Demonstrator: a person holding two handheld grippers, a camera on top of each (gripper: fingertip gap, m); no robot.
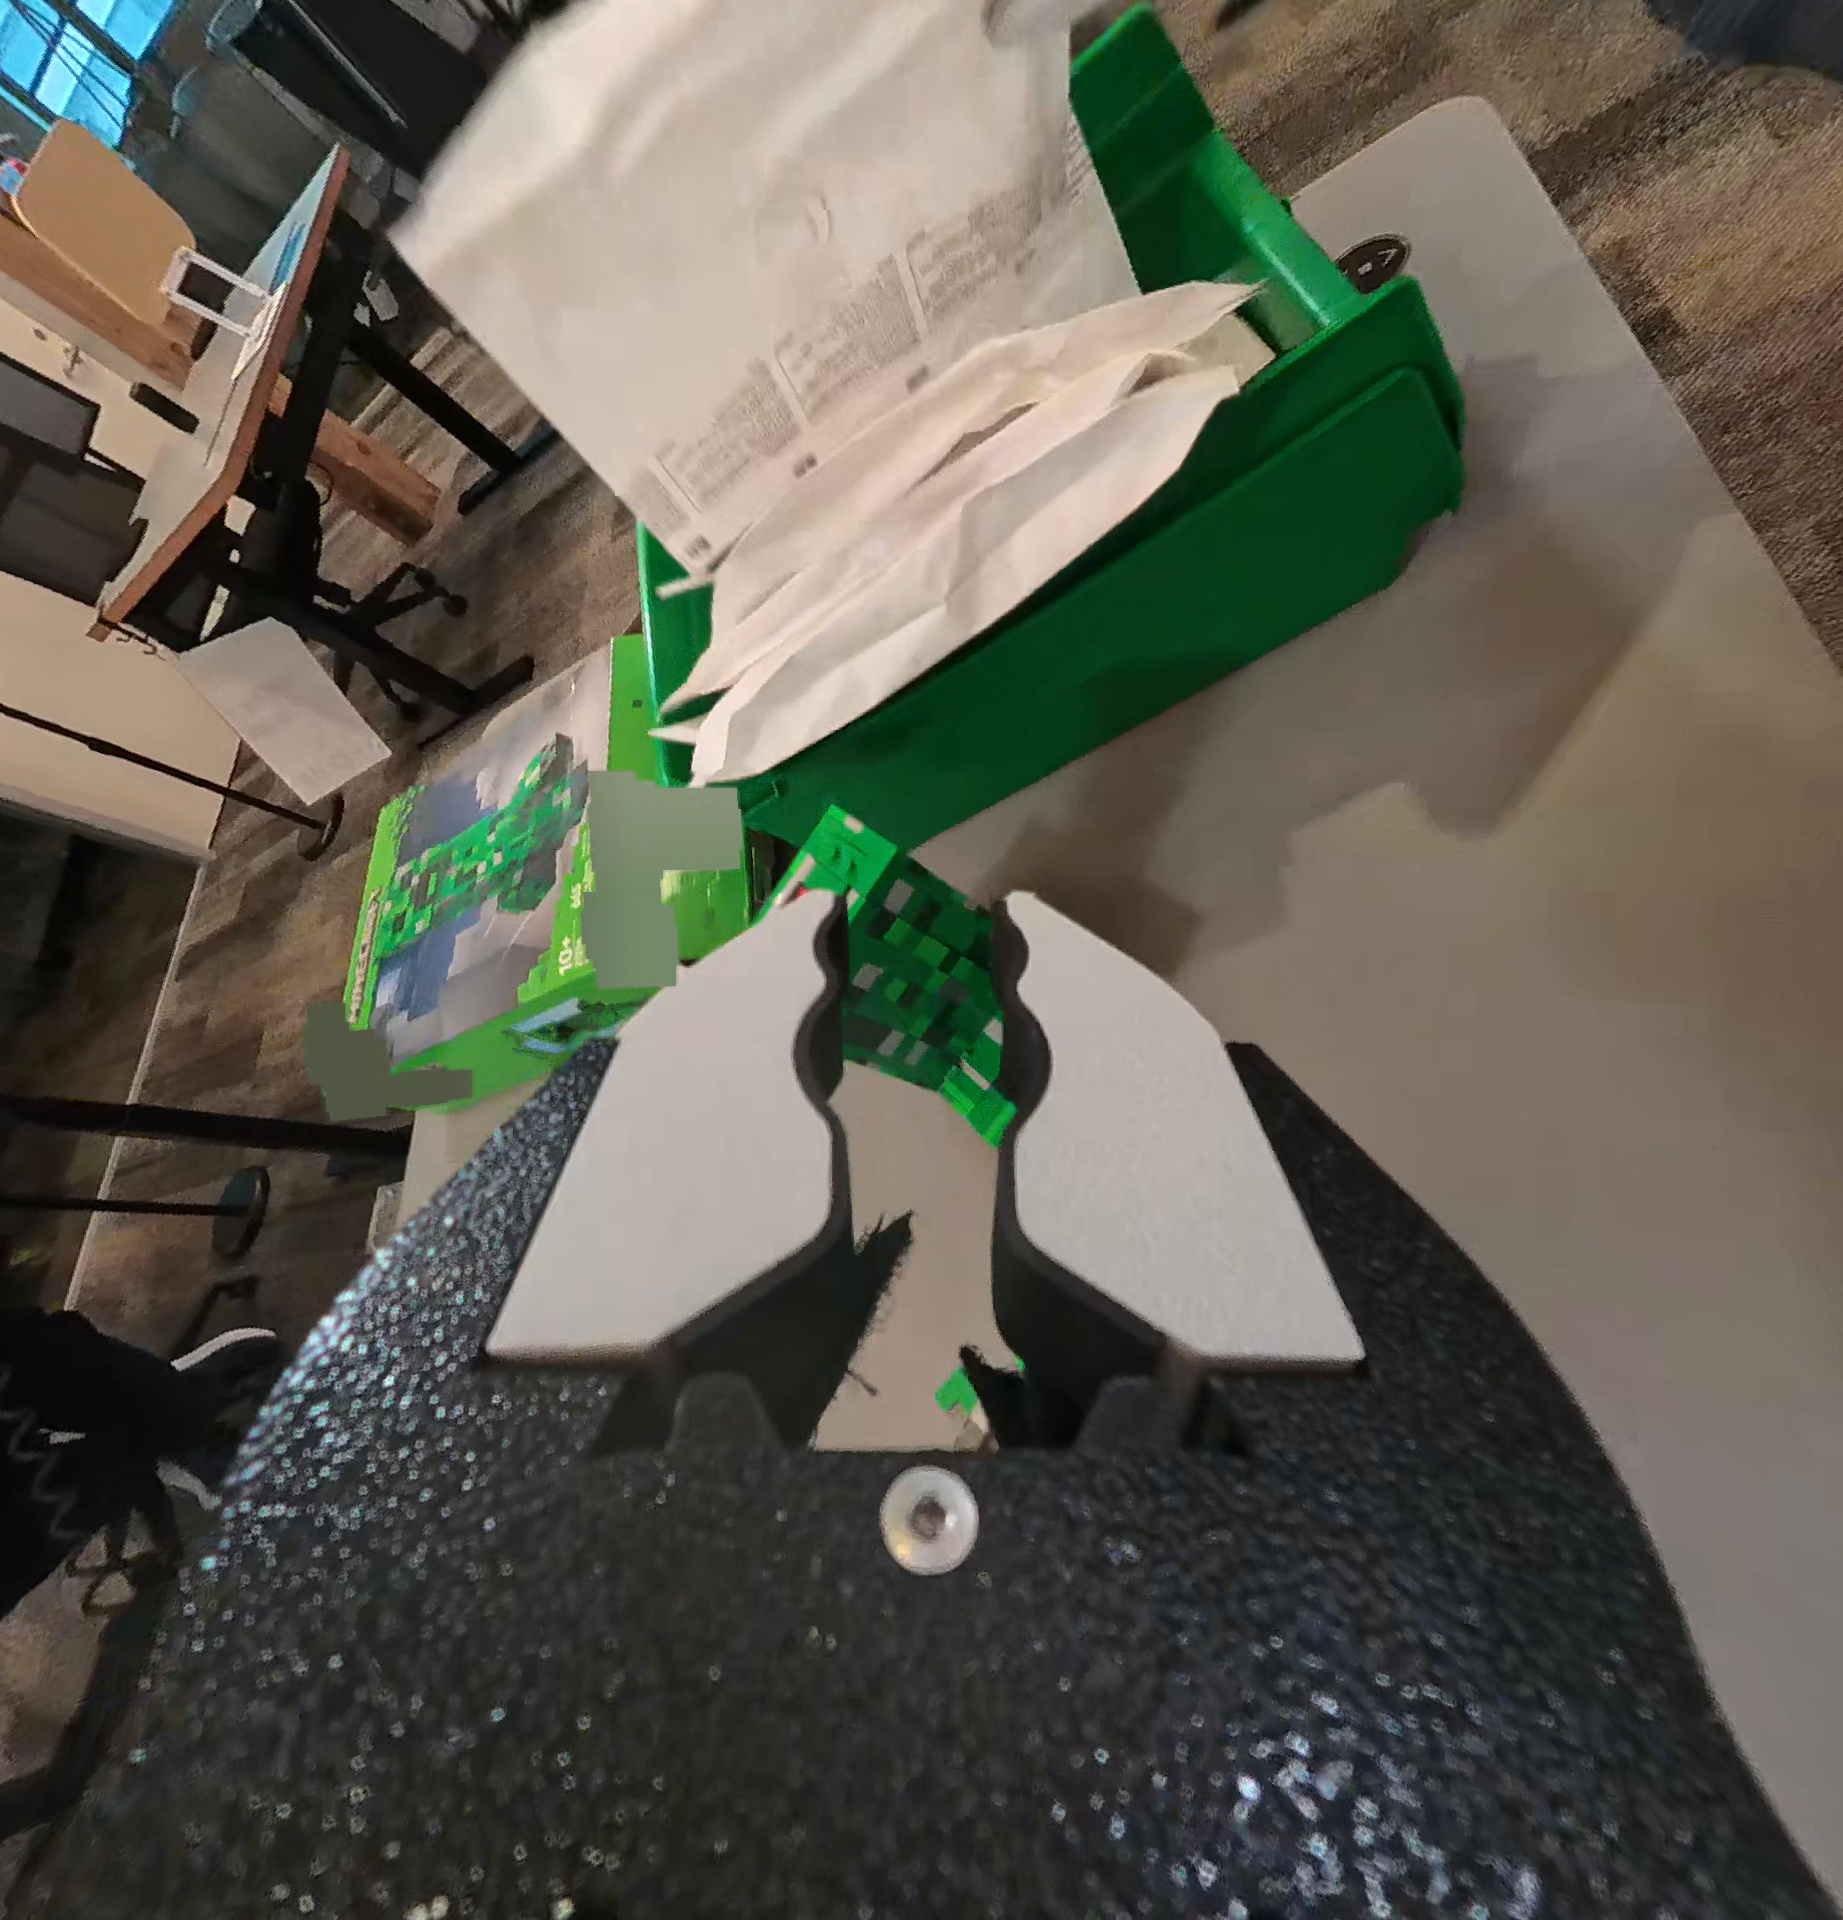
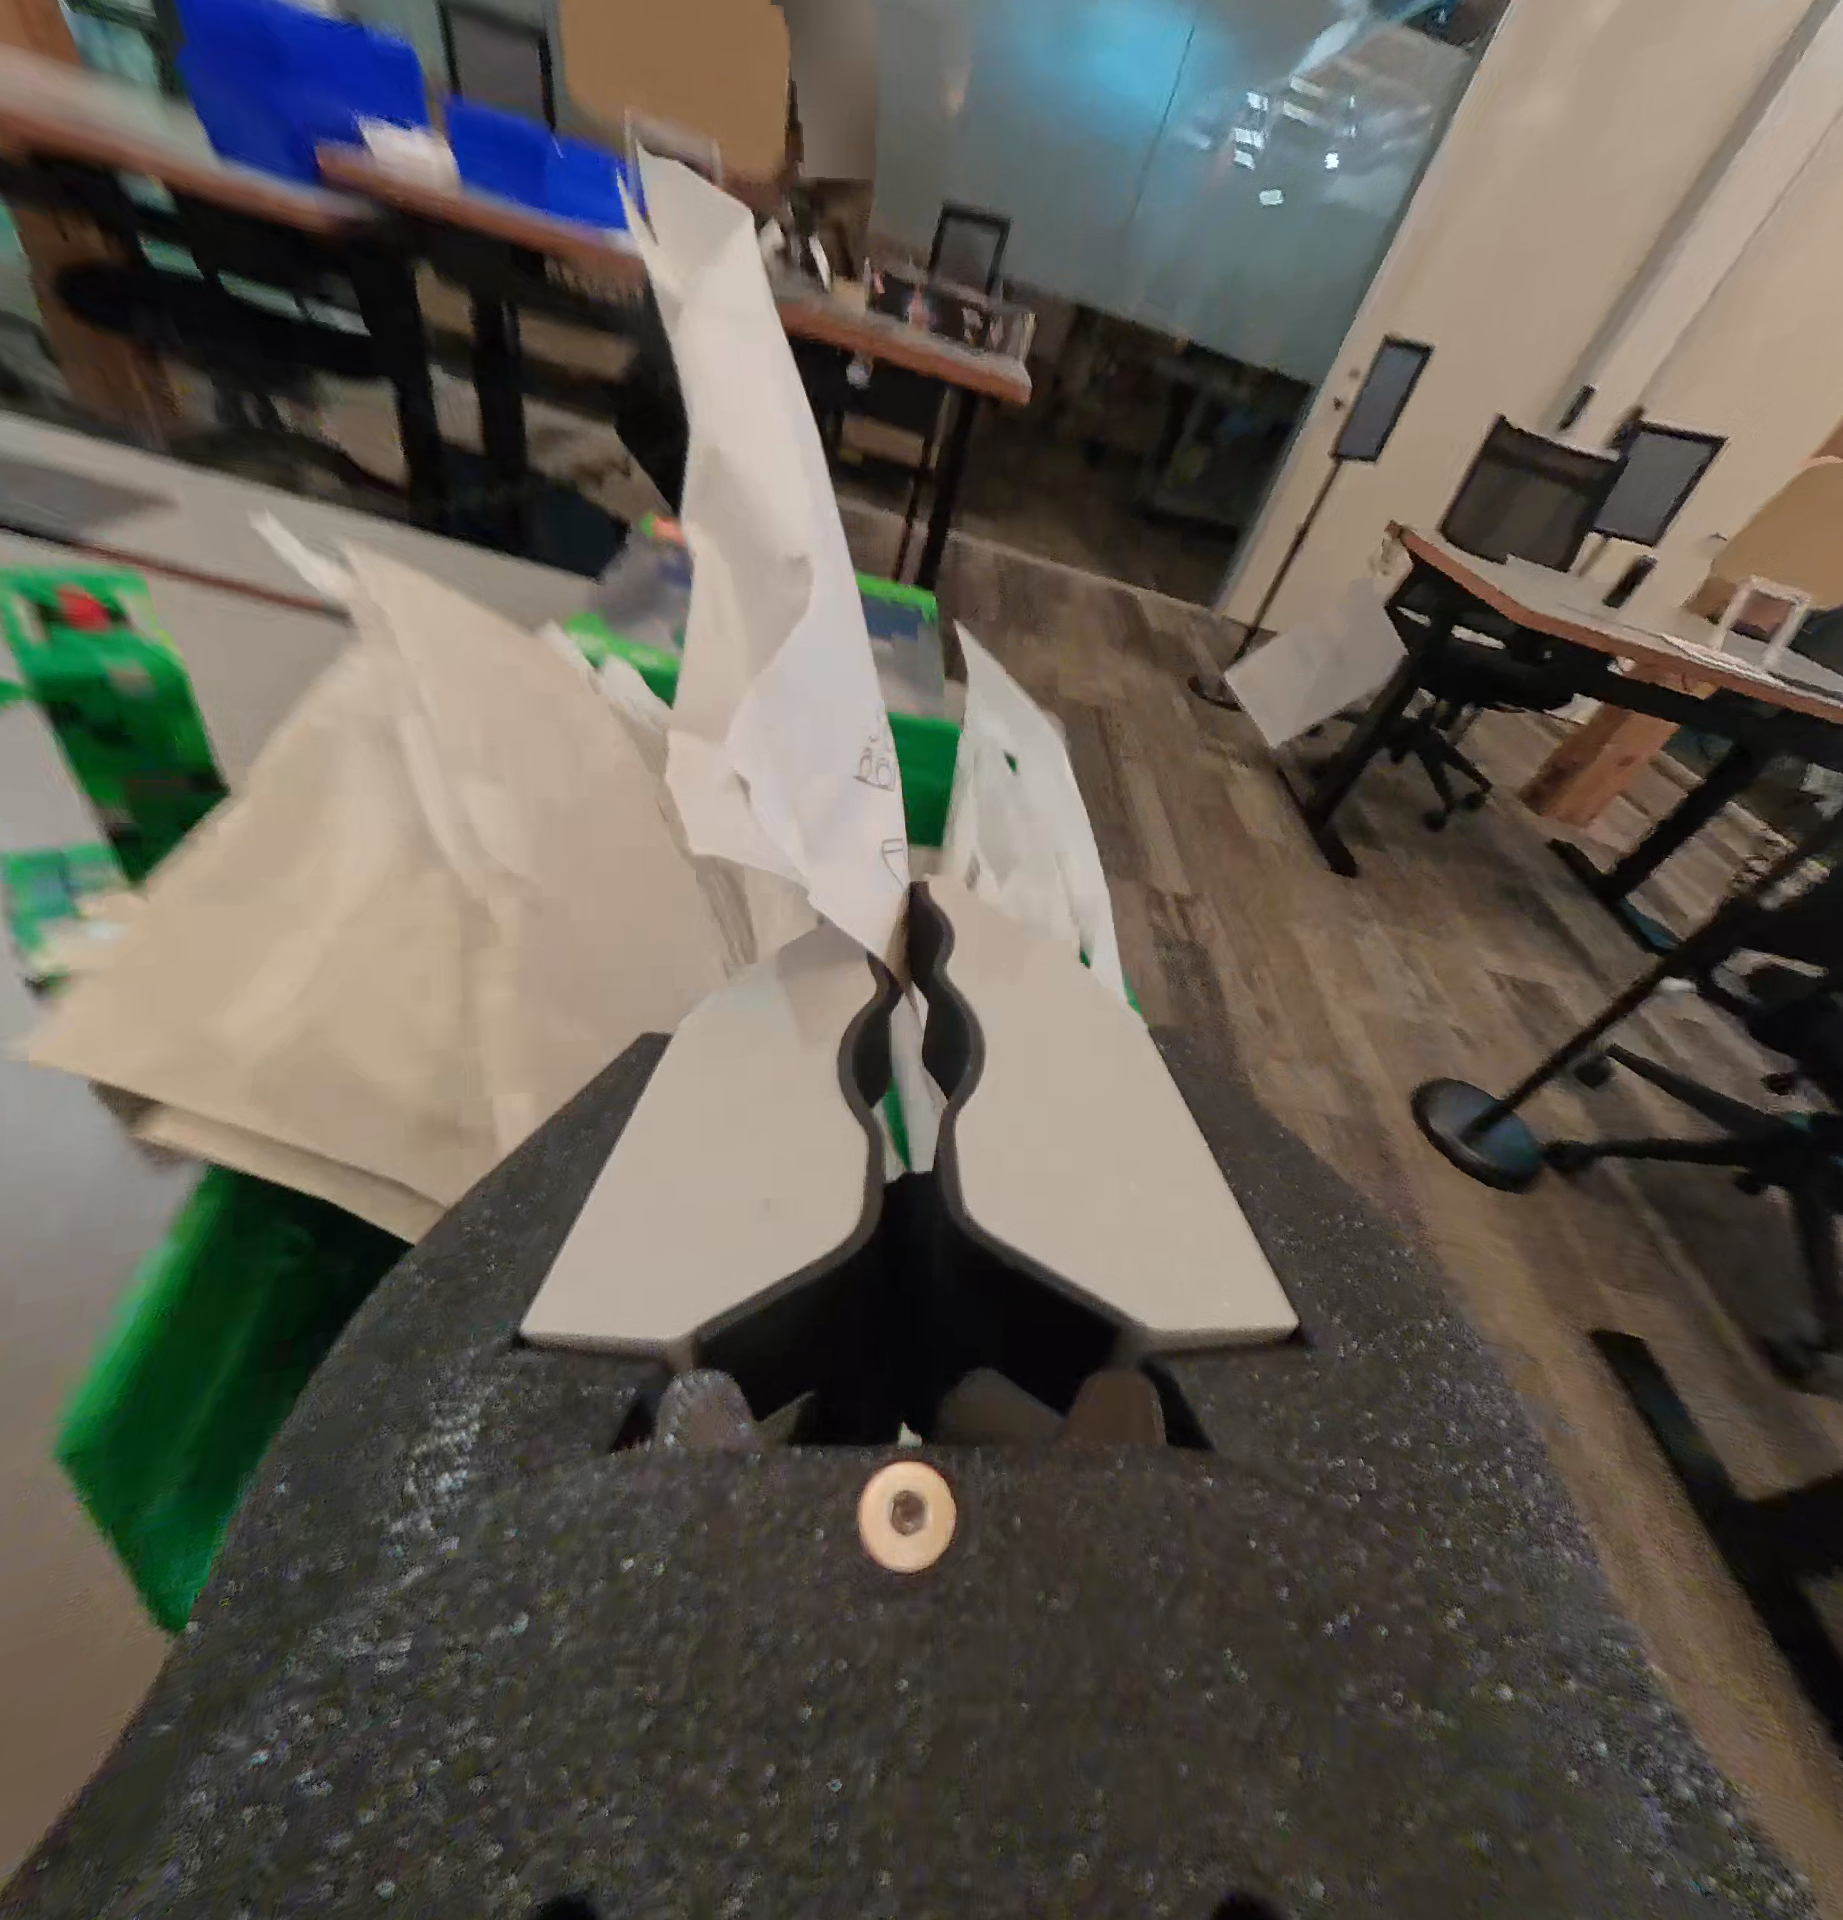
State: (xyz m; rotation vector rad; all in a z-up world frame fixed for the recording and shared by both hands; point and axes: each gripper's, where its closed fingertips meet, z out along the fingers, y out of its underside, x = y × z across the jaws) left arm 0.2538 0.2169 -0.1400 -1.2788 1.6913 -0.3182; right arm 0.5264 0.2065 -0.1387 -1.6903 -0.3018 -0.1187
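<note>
My left gripper (image 1: 919, 914) is closed around a green and black brick-built model (image 1: 922, 997), which fills the gap between its fingers just above the pale table (image 1: 1519, 935). My right gripper (image 2: 912, 904) is shut on a crumpled white printed paper bag (image 2: 771, 644) that stands up from its tips. The same bag shows lifted and blurred in the left wrist view (image 1: 771, 260), over a green plastic bin (image 1: 1208, 582). The bin holds several more white paper bags (image 1: 948, 540), which also show in the right wrist view (image 2: 377, 883).
A green toy box (image 1: 481, 914) lies left of the bin near the table edge. Another green box (image 2: 106, 707) stands on the table at the left. The green bin (image 2: 221, 1382) sits below my right gripper. Desks (image 2: 1675, 665), chairs and stand poles fill the room beyond. The grippers' ends are close to 30 centimetres from one another.
</note>
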